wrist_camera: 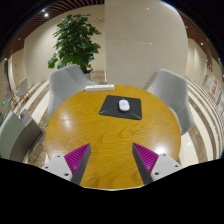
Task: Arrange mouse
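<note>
One white mouse, small and rounded, lies near the middle of one dark mouse mat on the round wooden surface. Beyond the mat lies one flat white object. Two grey chairs stand behind the surface, one potted plant farther back. The fingers stand wide apart, holding nothing, well short of the mat.

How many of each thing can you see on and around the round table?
Mouse, white, on the mouse mat: 1
Mouse mat, dark: 1
Flat white thing at the table's far edge, too small to tell what: 1
Round wooden table: 1
Grey chairs: 2
Potted plant: 1
Gripper, open, holding nothing: 1
Total: 8
</note>
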The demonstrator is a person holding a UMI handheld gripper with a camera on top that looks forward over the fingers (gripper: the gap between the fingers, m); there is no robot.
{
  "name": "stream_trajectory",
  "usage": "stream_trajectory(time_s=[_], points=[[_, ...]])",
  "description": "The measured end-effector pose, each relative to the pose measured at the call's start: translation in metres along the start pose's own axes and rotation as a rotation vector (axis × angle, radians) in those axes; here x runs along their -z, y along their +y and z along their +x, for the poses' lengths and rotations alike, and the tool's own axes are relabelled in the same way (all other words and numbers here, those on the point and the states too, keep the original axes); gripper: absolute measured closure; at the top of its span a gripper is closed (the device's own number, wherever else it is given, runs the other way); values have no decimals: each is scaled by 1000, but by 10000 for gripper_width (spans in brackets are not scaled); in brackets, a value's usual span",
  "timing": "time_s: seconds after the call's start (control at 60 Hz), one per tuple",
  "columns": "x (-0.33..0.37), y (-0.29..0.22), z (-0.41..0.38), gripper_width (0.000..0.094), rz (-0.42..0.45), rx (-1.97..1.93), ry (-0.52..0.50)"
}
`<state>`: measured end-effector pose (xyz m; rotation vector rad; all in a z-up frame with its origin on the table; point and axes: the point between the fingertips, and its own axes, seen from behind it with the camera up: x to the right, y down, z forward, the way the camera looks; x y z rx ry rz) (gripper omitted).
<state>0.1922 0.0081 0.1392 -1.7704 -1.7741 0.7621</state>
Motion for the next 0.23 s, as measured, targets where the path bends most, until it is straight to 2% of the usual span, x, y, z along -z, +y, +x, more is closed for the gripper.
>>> stream_trajectory(time_s=[0.233], points=[[25,22,9,68,3,39,-10]])
